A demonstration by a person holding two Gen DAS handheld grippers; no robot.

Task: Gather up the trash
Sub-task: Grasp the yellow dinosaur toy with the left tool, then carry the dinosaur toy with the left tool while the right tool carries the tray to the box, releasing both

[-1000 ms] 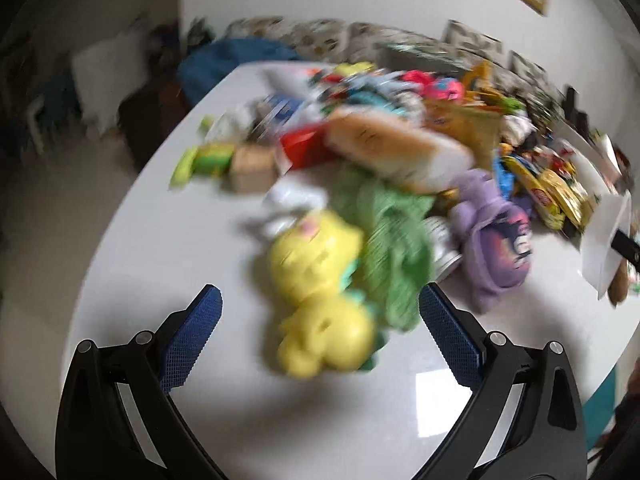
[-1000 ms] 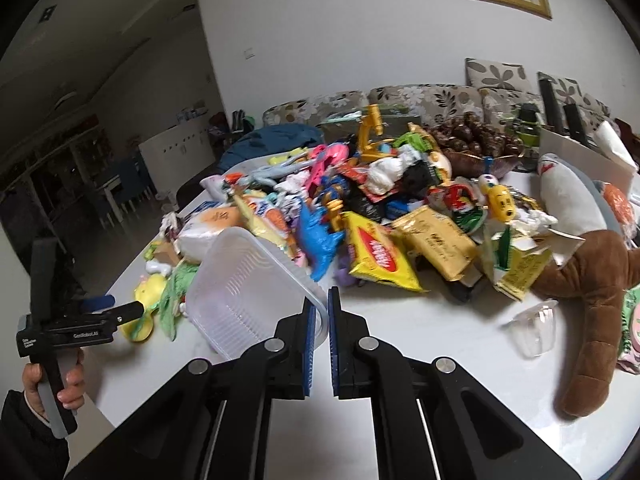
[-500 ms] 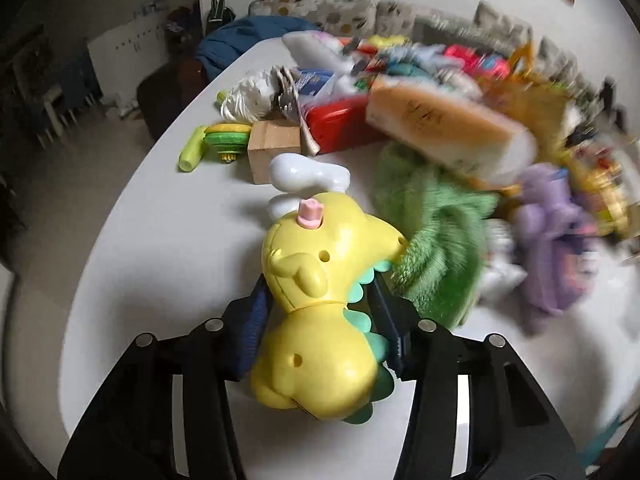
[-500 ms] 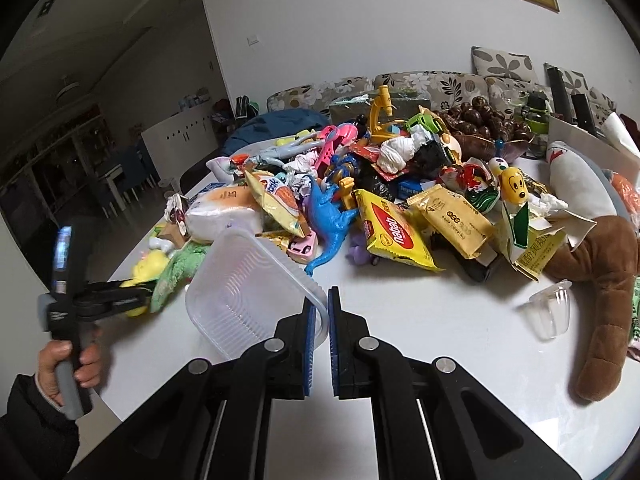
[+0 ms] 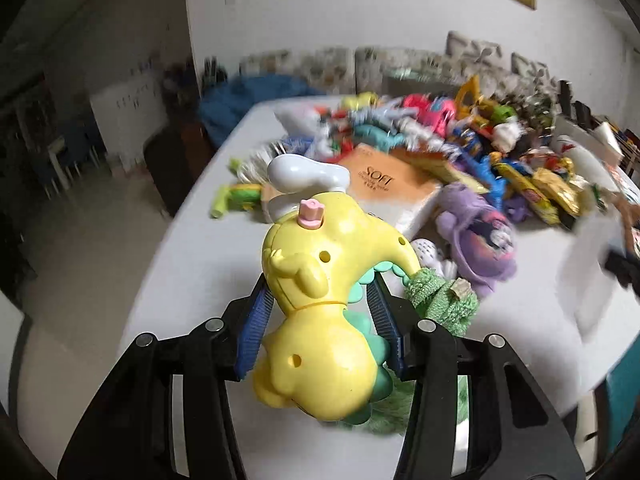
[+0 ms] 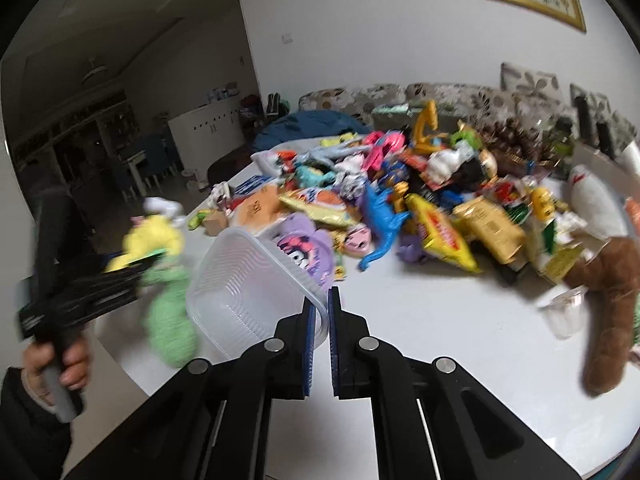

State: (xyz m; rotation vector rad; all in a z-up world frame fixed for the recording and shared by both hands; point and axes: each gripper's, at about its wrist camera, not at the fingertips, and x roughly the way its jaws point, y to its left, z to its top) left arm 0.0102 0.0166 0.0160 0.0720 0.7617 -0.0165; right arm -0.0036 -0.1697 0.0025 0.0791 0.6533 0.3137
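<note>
White table (image 6: 440,320) heaped with toys (image 6: 380,216), sofa (image 6: 440,96) behind.

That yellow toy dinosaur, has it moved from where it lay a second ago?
Yes. The yellow toy dinosaur, clamped in the left gripper, has been lifted off the white table.

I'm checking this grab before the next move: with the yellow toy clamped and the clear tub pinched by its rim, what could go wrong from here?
1. The left gripper clamps the rounded yellow plastic dinosaur toy at its narrow middle; it could twist or slip out.
2. The green knitted cloth hangs against the toy and may be dragged off the white table.
3. The right gripper pinches only the rim of the clear plastic tub, which may flex or tilt.
</note>
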